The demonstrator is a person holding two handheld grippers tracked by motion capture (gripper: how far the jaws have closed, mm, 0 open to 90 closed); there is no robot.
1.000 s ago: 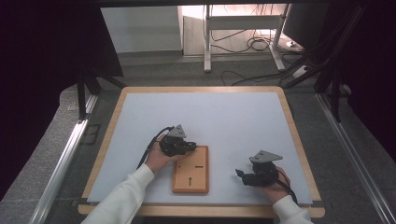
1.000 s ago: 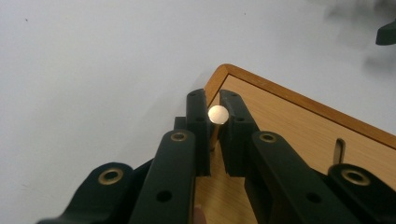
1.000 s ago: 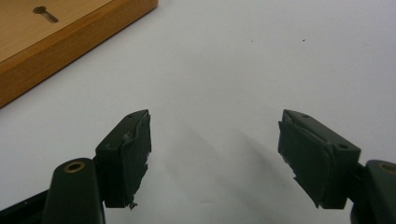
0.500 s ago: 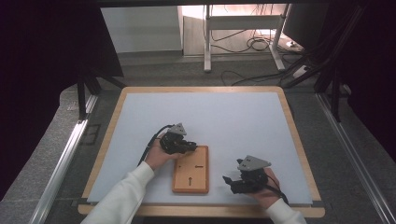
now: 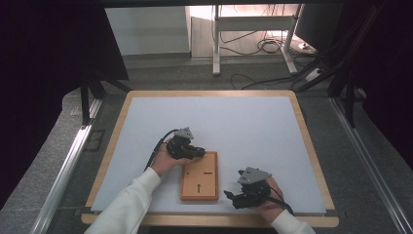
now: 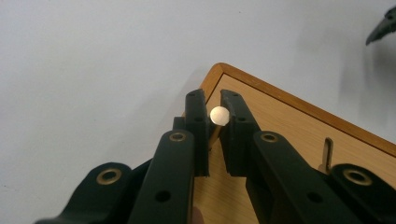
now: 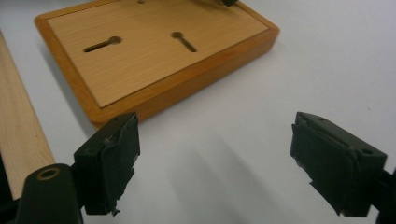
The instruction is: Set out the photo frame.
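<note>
Table (image 5: 146, 122): pale mat, wood rim; dark room, cables on floor behind.
Wooden board (image 5: 199, 176): orange-brown, w/ keyhole slots, near front edge, btwn grippers.
Right gripper (image 5: 233, 196): jaws wide apart, nothing in them.
Left gripper (image 5: 200, 153): at board corner, jaws clamped on small pale round peg (image 6: 218, 115).

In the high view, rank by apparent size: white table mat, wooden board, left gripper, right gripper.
1. White table mat
2. Wooden board
3. Left gripper and right gripper: they look about alike, so I won't rank them.
</note>
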